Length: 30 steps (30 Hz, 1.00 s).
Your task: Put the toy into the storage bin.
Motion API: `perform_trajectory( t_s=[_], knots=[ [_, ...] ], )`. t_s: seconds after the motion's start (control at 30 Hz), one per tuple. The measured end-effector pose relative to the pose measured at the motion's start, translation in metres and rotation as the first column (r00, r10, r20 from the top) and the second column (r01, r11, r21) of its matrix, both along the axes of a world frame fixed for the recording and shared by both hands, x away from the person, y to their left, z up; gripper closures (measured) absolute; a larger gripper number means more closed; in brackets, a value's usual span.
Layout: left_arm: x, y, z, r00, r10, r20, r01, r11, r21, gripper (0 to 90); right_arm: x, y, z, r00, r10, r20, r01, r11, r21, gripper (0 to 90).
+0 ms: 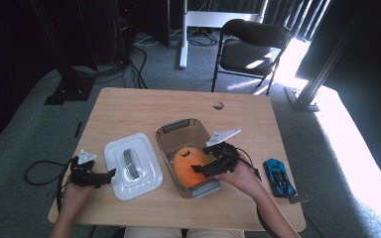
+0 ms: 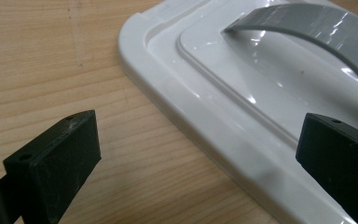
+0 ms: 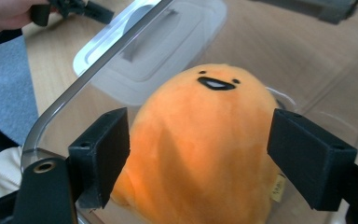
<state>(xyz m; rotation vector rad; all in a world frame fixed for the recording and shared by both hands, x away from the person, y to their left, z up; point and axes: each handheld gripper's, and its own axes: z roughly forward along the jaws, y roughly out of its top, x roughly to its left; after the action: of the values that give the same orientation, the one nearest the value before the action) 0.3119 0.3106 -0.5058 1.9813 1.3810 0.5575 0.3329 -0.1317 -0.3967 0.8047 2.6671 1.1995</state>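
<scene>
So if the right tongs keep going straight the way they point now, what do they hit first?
Most likely the orange plush lying in the clear box. The right tongs stand open on either side of it, so it sits directly ahead, though how close is hard to judge.

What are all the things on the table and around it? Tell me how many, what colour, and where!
plush toy: one, orange, inside the clear box.
box: one, clear with grey latches, table middle.
lid: one, white with grey handle, left of the box.
toy car: one, blue, right of the box.
table: one, light wood.
chair: one, black, behind the table.
left gripper: one, black, open, at the lid's edge.
right gripper: one, black, open either side of the plush toy.
</scene>
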Motion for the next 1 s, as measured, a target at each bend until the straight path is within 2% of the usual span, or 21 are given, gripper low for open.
perform_trajectory(
  t_s=[0.17, 0.3, 0.47, 0.5, 0.53, 0.57, 0.63, 0.73, 0.77, 0.8, 0.87, 0.9, 0.93, 0.97, 1.0],
  knots=[
    [-0.003, 0.005, -0.004, 1.0, -0.002, -0.004, 0.002, 1.0, 0.004, 0.3, 0.0, -0.011, 0.005, 0.9984, -0.047, 0.031, 0.046, 0.9982, 0.04, 16.3],
    [-0.005, 0.009, -0.006, 0.9999, -0.001, -0.013, 0.001, 0.9999, 0.013, 0.3, 0.0, -0.019, 0.008, 0.9966, -0.074, 0.036, 0.071, 0.9954, 0.064, 16.3],
    [-0.007, 0.012, -0.009, 0.9998, 0.01, -0.019, -0.01, 0.9999, 0.01, 0.3, 0.002, -0.028, 0.012, 0.9929, -0.107, 0.051, 0.103, 0.9909, 0.087, 16.4],
    [-0.007, 0.014, -0.01, 0.9995, 0.017, -0.027, -0.017, 0.9998, -0.008, 0.3, 0.002, -0.035, 0.013, 0.9903, -0.128, 0.053, 0.123, 0.9879, 0.094, 16.4],
    [-0.007, 0.014, -0.01, 0.9995, 0.017, -0.027, -0.017, 0.9998, -0.008, 0.3, 0.002, -0.035, 0.013, 0.9903, -0.128, 0.053, 0.123, 0.9879, 0.094, 16.4],
    [-0.007, 0.016, -0.011, 0.9993, 0.024, -0.029, -0.024, 0.9997, -0.007, 0.3, 0.003, -0.041, 0.014, 0.9868, -0.151, 0.057, 0.145, 0.9835, 0.109, 16.4],
    [-0.007, 0.016, -0.012, 0.9991, 0.03, -0.029, -0.03, 0.9995, 0.004, 0.3, 0.004, -0.045, 0.014, 0.9854, -0.16, 0.059, 0.152, 0.9817, 0.114, 16.4],
    [-0.007, 0.019, -0.015, 0.9985, 0.042, -0.034, -0.042, 0.9991, 0.001, 0.4, 0.004, -0.055, 0.015, 0.9792, -0.191, 0.068, 0.182, 0.9755, 0.123, 16.4],
    [-0.007, 0.02, -0.017, 0.9979, 0.052, -0.038, -0.052, 0.9986, 0.005, 0.3, 0.005, -0.062, 0.014, 0.9744, -0.213, 0.072, 0.203, 0.9712, 0.125, 16.4],
    [-0.007, 0.02, -0.017, 0.9979, 0.052, -0.038, -0.052, 0.9986, 0.005, 0.4, 0.005, -0.062, 0.014, 0.9744, -0.213, 0.072, 0.203, 0.9712, 0.125, 16.4],
    [-0.007, 0.021, -0.017, 0.9973, 0.06, -0.041, -0.06, 0.9982, 0.001, 0.4, 0.005, -0.07, 0.014, 0.9675, -0.242, 0.075, 0.23, 0.9633, 0.139, 16.3],
    [-0.006, 0.021, -0.017, 0.9973, 0.062, -0.04, -0.062, 0.9981, 0.004, 0.3, 0.006, -0.079, 0.013, 0.9607, -0.269, 0.067, 0.256, 0.9536, 0.158, 15.9],
    [-0.006, 0.021, -0.017, 0.9973, 0.062, -0.04, -0.062, 0.9981, 0.004, 0.4, 0.006, -0.079, 0.013, 0.9607, -0.269, 0.067, 0.256, 0.9536, 0.158, 15.9],
    [-0.006, 0.02, -0.017, 0.9974, 0.06, -0.04, -0.059, 0.9981, 0.014, 0.4, 0.007, -0.085, 0.011, 0.9548, -0.29, 0.063, 0.276, 0.9458, 0.17, 11.7],
    [-0.006, 0.019, -0.017, 0.9975, 0.059, -0.039, -0.058, 0.9979, 0.028, 0.4, 0.007, -0.085, 0.011, 0.9548, -0.29, 0.063, 0.276, 0.9458, 0.17, 11.7]
  ],
)
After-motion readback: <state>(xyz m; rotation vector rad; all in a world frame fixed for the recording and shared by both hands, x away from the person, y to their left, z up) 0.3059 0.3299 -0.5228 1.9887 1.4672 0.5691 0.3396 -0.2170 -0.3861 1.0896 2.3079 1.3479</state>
